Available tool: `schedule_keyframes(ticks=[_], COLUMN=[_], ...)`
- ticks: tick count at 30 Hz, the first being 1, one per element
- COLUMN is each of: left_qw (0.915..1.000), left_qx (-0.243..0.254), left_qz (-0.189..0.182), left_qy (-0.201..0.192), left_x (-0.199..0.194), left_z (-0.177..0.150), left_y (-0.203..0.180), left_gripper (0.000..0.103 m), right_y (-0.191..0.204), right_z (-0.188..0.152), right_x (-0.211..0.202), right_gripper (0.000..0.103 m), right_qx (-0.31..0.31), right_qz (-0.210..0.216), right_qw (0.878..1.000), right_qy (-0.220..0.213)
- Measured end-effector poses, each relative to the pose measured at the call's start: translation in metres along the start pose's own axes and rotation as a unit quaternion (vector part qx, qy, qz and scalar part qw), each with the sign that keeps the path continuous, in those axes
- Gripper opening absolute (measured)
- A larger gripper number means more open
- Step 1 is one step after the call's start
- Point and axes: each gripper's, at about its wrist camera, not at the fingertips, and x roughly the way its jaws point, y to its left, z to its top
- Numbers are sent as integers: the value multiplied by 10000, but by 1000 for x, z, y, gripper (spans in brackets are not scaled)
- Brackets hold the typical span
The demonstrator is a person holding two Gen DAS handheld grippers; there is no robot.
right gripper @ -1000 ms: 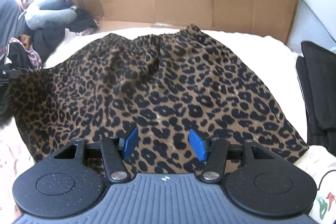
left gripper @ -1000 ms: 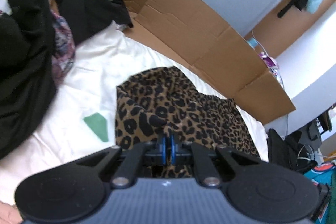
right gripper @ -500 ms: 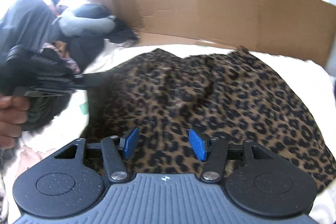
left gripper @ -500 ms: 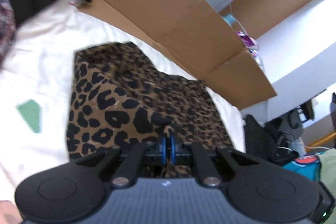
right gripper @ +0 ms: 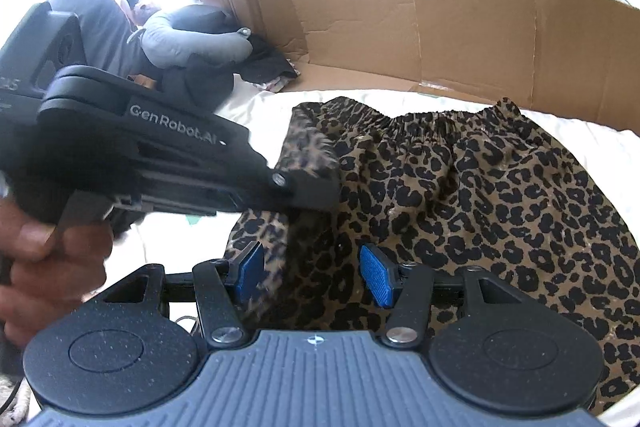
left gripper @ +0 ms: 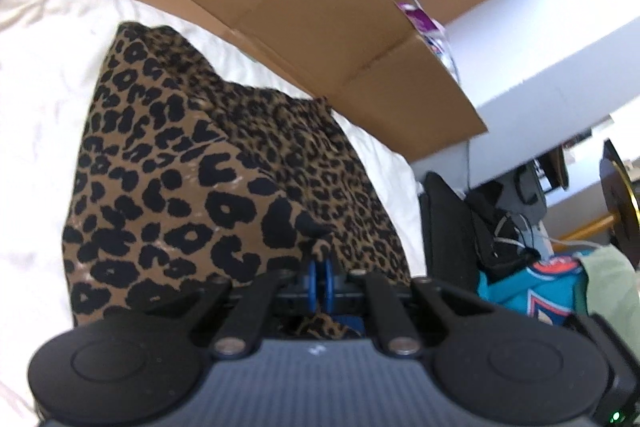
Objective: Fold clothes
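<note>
Where the white bed sheet (right gripper: 580, 135) fills the centre of both views, a leopard-print skirt (right gripper: 480, 195) lies on it, elastic waistband toward the upper middle of the right wrist frame, one side lifted and doubled over the rest. Left gripper (left gripper: 322, 273): blue fingers (left gripper: 328, 279) pressed together, pinching a corner of the skirt at lower centre of its own view; in the right wrist view its black body enters from the left, held in a hand (right gripper: 44, 267), tip over the folded flap. Right gripper (right gripper: 314, 277): blue fingers (right gripper: 378, 281) spread apart, holding nothing, just above the skirt at lower centre. Cardboard sheet (right gripper: 440, 31) stands along the far edge of the bed. Dark clothing pile (right gripper: 192, 43) at upper left. Black bag (left gripper: 448, 227) beside the bed at right in the left wrist view.
</note>
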Motion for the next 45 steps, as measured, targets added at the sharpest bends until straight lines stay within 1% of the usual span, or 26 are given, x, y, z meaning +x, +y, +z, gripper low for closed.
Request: schedule_keyframes(ticks=[2, 8, 10, 12, 13, 14, 15, 16, 19, 22, 24, 26, 28, 32, 36, 38, 41, 43, 45], left_qw=[10000, 9998, 9997, 9996, 9996, 9996, 9995, 9994, 9992, 9988, 9986, 9986, 9988, 9978, 9964, 9962, 9959, 9956, 9951], left_qx=[20, 55, 79, 95, 105, 106, 75, 47, 50, 167, 277, 269, 142, -39, -85, -99, -34, 42, 96], left_qz=[-45, -144, -198, -215, -229, -250, -296, -335, -323, -256, -72, 130, 220, 597, 836, 864, 905, 936, 973], left_qy=[64, 116, 130, 133, 124, 112, 87, 50, -219, -390, -445, -443, -411, -300, -137, -74, 40, 97, 131], left_x=[2, 6, 8, 8, 8, 7, 5, 4, -6, -13, -15, -15, -11, -2, 3, 5, 8, 14, 16], left_z=[-4, -10, -12, -14, -14, -15, -14, -14, -15, -16, -17, -17, -17, -18, -23, -27, -32, -34, -35], left_y=[-5, -14, -18, -23, -24, -26, -27, -28, -34, -40, -41, -37, -30, -17, -8, -7, -8, -11, -9], left_gripper=[5, 5, 5, 6, 6, 6, 7, 10, 16, 16, 16, 16, 16, 16, 18, 20, 22, 23, 24], right_y=[0, -5, -6, -7, -9, -12, -17, -21, -29, -35, -43, -52, -58, -76, -96, -102, -116, -130, -144], right_z=[0, 0, -1, -2, -3, -3, -3, -2, -3, -6, -9, -11, -14, -17, -21, -23, -24, -28, -33], right_x=[3, 9, 10, 11, 11, 11, 9, 6, -6, -16, -18, -19, -22, -35, -48, -54, -63, -64, -62], right_gripper=[54, 49, 42, 21, 15, 6, 2, 0, 0, 0, 0, 0, 0, 0, 0, 0, 0, 0, 0], right_qx=[31, 223, 237, 225, 217, 239, 288, 320, 245, 144, 258, 450, 436, 600, 864, 798, 886, 1132, 1331], right_qz=[-29, -121, -98, -143, -183, -193, -175, -158, -198, -214, -261, -298, -357, -465, -655, -768, -925, -1069, -1135], right_qw=[10000, 9997, 9997, 9996, 9996, 9995, 9994, 9993, 9995, 9995, 9992, 9984, 9983, 9969, 9940, 9937, 9913, 9873, 9844], right_qy=[14, -1, -2, -3, 2, 25, 44, 56, -18, -155, -176, -143, -113, -185, -146, -179, -302, -312, -206])
